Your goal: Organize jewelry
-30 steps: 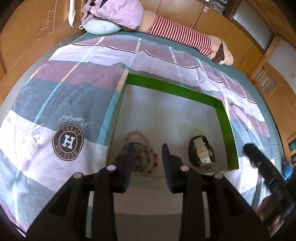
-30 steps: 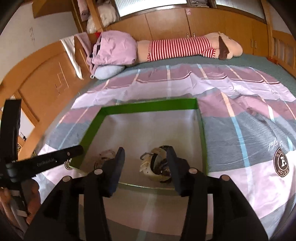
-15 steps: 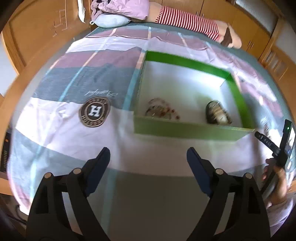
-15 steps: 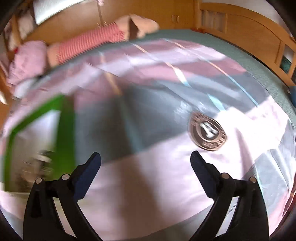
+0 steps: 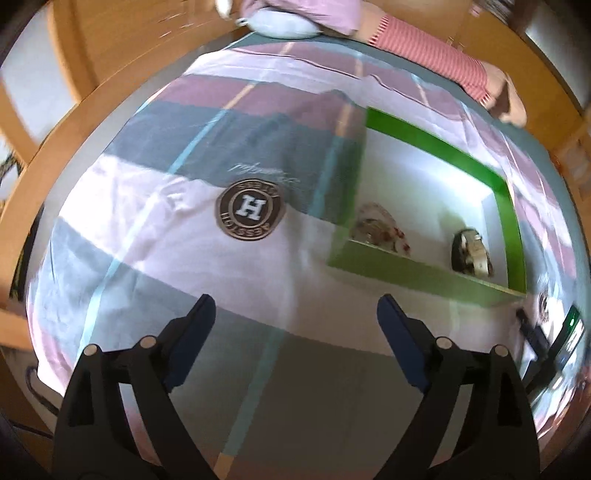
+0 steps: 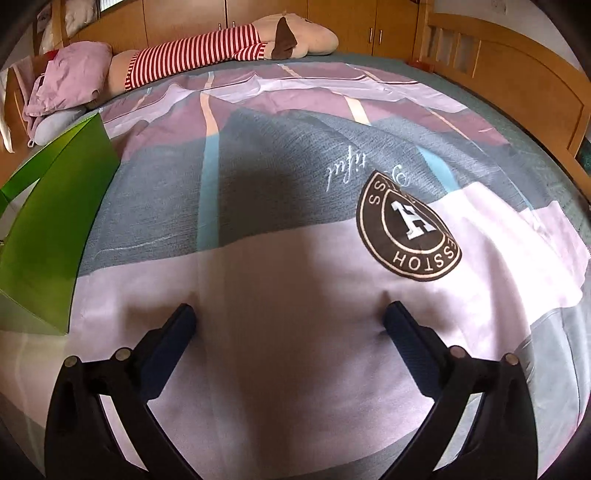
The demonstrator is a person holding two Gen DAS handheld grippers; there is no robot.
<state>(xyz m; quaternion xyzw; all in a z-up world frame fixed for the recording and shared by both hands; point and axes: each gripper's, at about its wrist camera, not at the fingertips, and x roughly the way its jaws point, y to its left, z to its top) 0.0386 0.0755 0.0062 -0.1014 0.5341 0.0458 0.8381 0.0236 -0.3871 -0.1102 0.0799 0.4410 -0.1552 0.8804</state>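
A green-walled box [image 5: 424, 273] with a white floor lies on the bed, to the right in the left wrist view. Inside it lie a beaded bracelet [image 5: 380, 230] at the near left and a dark band with a pale piece [image 5: 472, 253] at the near right. My left gripper [image 5: 295, 314] is open and empty, back from the box over the bedspread. My right gripper [image 6: 290, 317] is open and empty, fingertips resting on the pink bedspread right of the box [image 6: 55, 229], whose inside is hidden here.
A striped bedspread with round brown logo patches [image 5: 251, 212] [image 6: 410, 236] covers the bed. A long striped plush toy [image 6: 229, 44] and a pillow [image 5: 280, 26] lie at the far end. A wooden bed frame [image 6: 517, 81] runs along the right. The other gripper's handle [image 5: 554, 343] shows at right.
Both grippers opened wide and pulled back from the box, leaving the jewelry inside. The right gripper swung right, onto the bedspread. The left gripper swung left and lifted away.
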